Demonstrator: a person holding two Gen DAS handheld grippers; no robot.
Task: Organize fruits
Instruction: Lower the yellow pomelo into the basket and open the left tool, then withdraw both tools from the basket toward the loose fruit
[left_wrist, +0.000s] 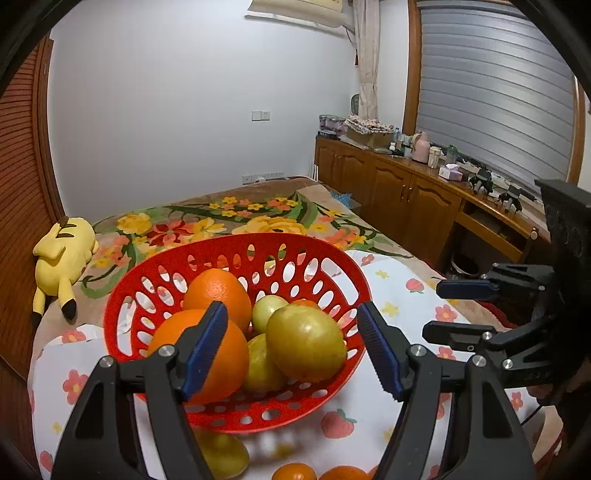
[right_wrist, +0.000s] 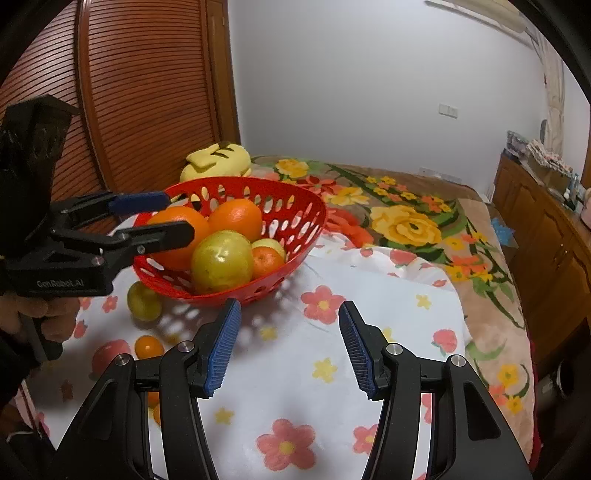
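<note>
While the left tool (left_wrist: 291, 345) hangs over the red basket (right_wrist: 295, 236) with its blue pads spread and nothing between them, the right tool (right_wrist: 290, 345) waits over the flowered cloth (right_wrist: 295, 398), jaws apart and empty too. The basket sits on the cloth-covered bed and is heaped: two oranges (left_wrist: 218, 295), a big yellow-green fruit (left_wrist: 304, 343) and smaller ones crowd to its near side. Loose on the cloth beside it lie a small green fruit (right_wrist: 144, 301) and a little orange one (right_wrist: 149, 347), with more half hidden below the left tool.

My worry is the pile. The big green fruit rides high near the rim, so a nudge from a descending pad could roll it out. The basket looks light and stands on soft bedding; pressing on one edge may tip it. The loose fruits are round and could roll off across the cloth if clipped rather than gripped squarely.
</note>
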